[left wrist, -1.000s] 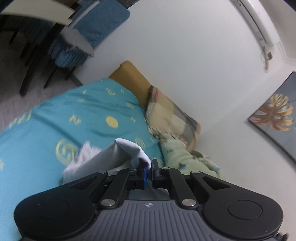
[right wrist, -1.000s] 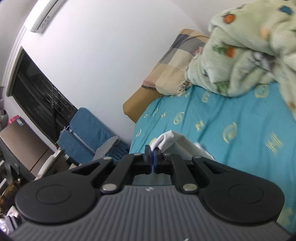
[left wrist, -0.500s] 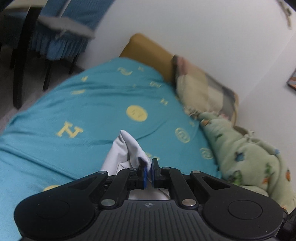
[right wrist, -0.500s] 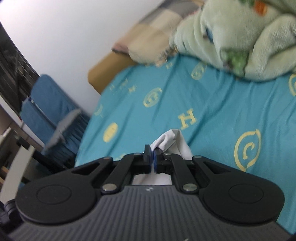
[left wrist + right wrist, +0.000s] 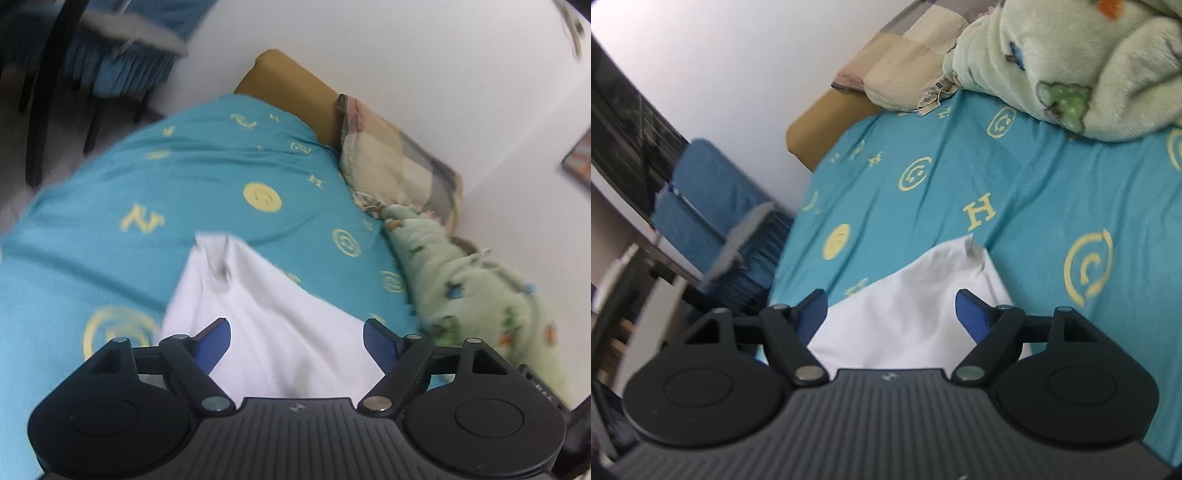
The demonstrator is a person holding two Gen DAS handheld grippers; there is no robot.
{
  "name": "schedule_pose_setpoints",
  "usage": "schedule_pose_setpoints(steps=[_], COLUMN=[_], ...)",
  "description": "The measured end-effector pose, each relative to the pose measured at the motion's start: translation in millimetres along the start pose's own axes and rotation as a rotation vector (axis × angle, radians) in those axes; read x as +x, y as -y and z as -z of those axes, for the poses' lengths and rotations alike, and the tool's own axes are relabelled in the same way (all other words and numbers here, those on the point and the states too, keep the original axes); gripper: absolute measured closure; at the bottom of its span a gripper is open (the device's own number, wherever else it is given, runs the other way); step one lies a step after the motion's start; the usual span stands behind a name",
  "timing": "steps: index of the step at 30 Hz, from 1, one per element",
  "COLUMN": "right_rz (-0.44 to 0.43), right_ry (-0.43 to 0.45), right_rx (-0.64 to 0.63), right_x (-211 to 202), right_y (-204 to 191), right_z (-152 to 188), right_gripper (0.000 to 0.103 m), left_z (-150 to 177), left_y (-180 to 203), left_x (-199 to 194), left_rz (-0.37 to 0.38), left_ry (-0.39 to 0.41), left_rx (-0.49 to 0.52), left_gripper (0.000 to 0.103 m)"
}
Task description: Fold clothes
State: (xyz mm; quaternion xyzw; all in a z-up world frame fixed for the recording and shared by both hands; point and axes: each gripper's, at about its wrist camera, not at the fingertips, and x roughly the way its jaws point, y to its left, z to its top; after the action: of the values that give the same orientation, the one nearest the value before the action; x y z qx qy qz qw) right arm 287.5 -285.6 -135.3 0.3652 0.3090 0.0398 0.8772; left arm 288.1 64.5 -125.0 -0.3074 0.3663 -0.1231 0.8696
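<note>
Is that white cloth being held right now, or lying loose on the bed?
Loose: the white cloth lies on the teal sheet, both grippers wide open.

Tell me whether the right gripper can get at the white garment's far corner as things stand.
Probably yes: the right gripper is open above the white cloth garment, and nothing covers its corner on the teal patterned bedsheet.

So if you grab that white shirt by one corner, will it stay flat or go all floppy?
Probably floppy: the white shirt already creases and bunches at its far corner on the teal bedsheet. It looks thin, so likely light and easy to lift. Both the left gripper and right gripper are open, so nothing holds it now.
</note>
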Motion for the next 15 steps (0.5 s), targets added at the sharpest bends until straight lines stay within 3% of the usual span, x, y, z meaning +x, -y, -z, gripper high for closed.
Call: schedule_pose_setpoints(steps=[9,15], right_rz=[-0.082,-0.068], right_ry=[-0.153,-0.192], right_rx=[0.295,0.507], right_x=[-58,-56], right_y=[19,49], right_z=[62,85], right_gripper=[0.024,0.025], left_z=[64,79], left_y=[-46,-79], left_x=[-60,-46], left_rz=[0.090,0.078], left_ry=[-0.103,-0.145], left_rx=[-0.359,-0.532], left_gripper=[0.017,0.017])
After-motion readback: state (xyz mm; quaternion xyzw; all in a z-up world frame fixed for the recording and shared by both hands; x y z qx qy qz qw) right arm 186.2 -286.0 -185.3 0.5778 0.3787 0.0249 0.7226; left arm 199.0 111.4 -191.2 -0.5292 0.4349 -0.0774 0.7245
